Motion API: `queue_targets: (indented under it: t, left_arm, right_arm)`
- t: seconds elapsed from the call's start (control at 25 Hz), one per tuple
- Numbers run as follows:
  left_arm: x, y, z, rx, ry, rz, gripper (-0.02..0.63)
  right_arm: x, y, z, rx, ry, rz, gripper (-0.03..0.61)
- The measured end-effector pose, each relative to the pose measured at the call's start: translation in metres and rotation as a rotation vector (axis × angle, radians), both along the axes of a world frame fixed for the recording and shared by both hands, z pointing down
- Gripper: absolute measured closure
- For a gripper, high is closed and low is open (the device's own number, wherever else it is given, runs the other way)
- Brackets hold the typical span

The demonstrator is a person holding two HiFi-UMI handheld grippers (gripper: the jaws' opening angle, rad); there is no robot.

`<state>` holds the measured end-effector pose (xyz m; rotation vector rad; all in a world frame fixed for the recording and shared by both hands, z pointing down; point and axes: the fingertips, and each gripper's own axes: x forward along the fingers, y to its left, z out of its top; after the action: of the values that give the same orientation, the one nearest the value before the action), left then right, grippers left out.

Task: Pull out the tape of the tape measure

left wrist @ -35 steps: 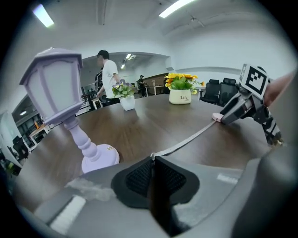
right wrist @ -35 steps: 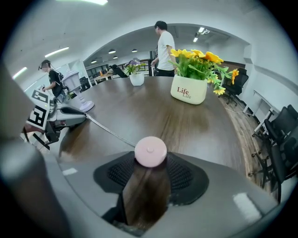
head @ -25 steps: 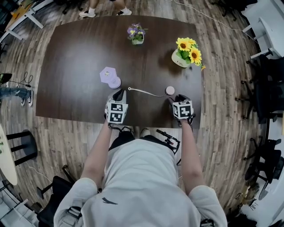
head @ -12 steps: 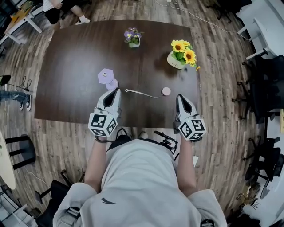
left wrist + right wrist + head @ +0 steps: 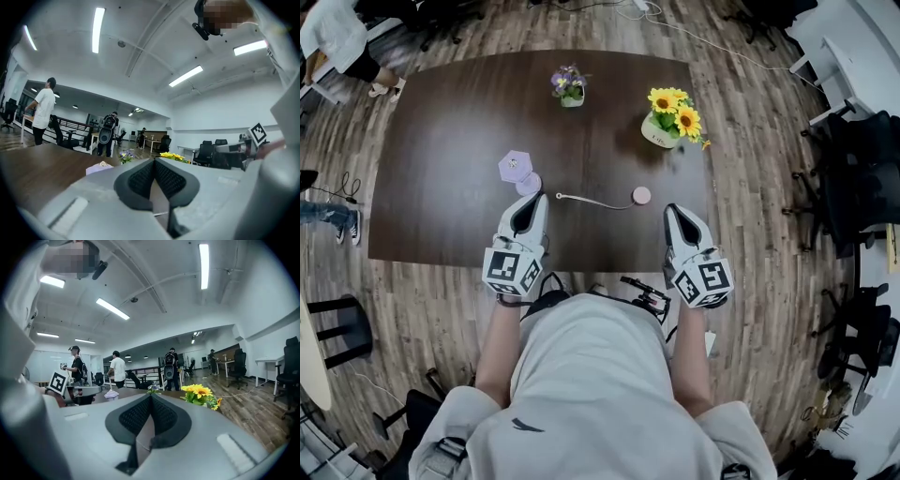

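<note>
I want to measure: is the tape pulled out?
Out: a thin pale tape lies stretched leftward from the small round pink tape measure.

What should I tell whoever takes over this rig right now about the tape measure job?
Left tool: shut, empty; its jaws just closed on nothing.
Right tool: the same.
Both are held level above the near edge of the dark brown wooden table.
The small round pink tape measure lies on the table between them, untouched.
Done: its thin white tape lies drawn out toward the left tool.
Left: nothing apparent.
</note>
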<state>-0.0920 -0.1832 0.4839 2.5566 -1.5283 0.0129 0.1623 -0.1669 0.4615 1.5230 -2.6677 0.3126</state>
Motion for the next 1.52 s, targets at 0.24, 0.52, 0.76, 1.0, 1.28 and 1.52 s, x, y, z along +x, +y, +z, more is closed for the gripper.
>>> queue_targets:
  t: [0.24, 0.52, 0.76, 1.0, 1.28, 1.52]
  left_arm:
    - [0.001, 0.0, 0.002, -0.008, -0.013, 0.009, 0.607]
    - [0.001, 0.001, 0.002, -0.003, -0.033, 0.017, 0.607]
    - [-0.006, 0.0, 0.003, -0.008, -0.048, 0.007, 0.607]
    - [-0.009, 0.002, 0.005, -0.011, -0.058, 0.01, 0.607]
    - [-0.013, 0.003, 0.007, -0.023, -0.061, 0.006, 0.607]
    - [-0.014, 0.002, 0.009, -0.031, -0.061, 0.004, 0.607]
  right_arm:
    - [0.0, 0.002, -0.008, 0.014, 0.001, 0.0, 0.58]
    - [0.004, 0.005, -0.018, 0.033, 0.014, 0.012, 0.58]
    - [0.006, 0.005, -0.009, 0.023, 0.067, 0.014, 0.58]
    - [0.004, 0.005, -0.003, 0.009, 0.074, 0.012, 0.58]
    - [0.002, 0.002, 0.001, -0.006, 0.093, 0.015, 0.58]
    - [0.004, 0.0, 0.0, -0.01, 0.064, 0.023, 0.58]
